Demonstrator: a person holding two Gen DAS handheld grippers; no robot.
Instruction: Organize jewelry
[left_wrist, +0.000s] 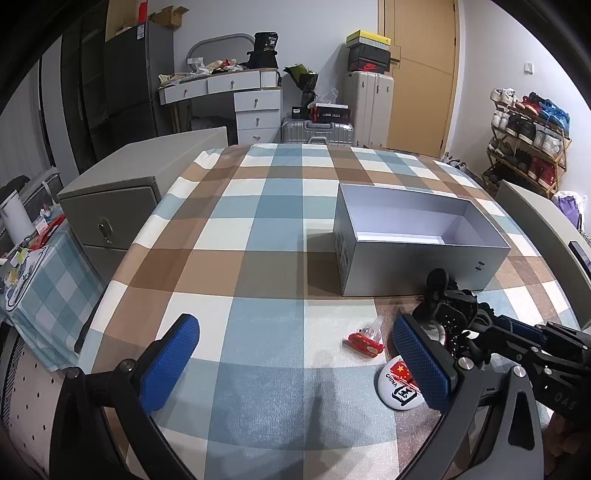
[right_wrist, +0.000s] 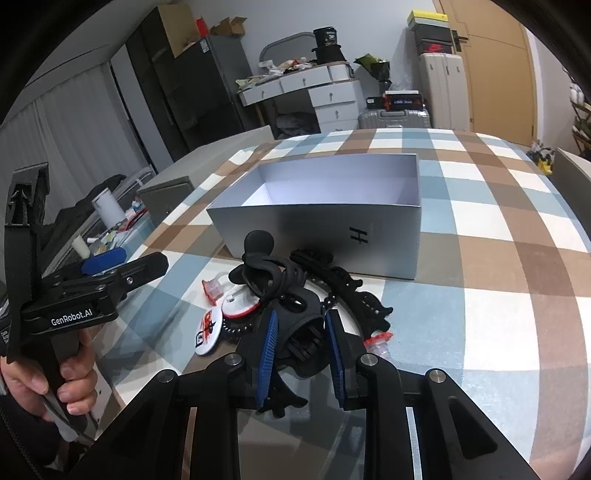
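- On the checked cloth of the table (left_wrist: 258, 206), an open grey box (left_wrist: 421, 236) is seen toward the far right side, its inside bare.
- Just before the box's near wall, a heap of black hair clips and ties (right_wrist: 295, 273) is gathered, toward the near right part of the table.
- The right gripper (right_wrist: 301, 350) is seen with its jaws clenched on a black claw clip (right_wrist: 306, 332) at the near side of that heap; both blue pads (right_wrist: 267, 354) are pressed against the clip's sides.
- The left gripper (left_wrist: 291, 354) is held over the near edge of the table with its jaws released and nothing between them.
- A round white badge (left_wrist: 397, 384) with a red flag is seen flat on the cloth beside the heap, on its left.
- A small red and clear trinket (left_wrist: 364, 338) lies on the cloth near the badge; what it is cannot be told.
- A hand (right_wrist: 51, 384) is seen gripping the left gripper's handle.
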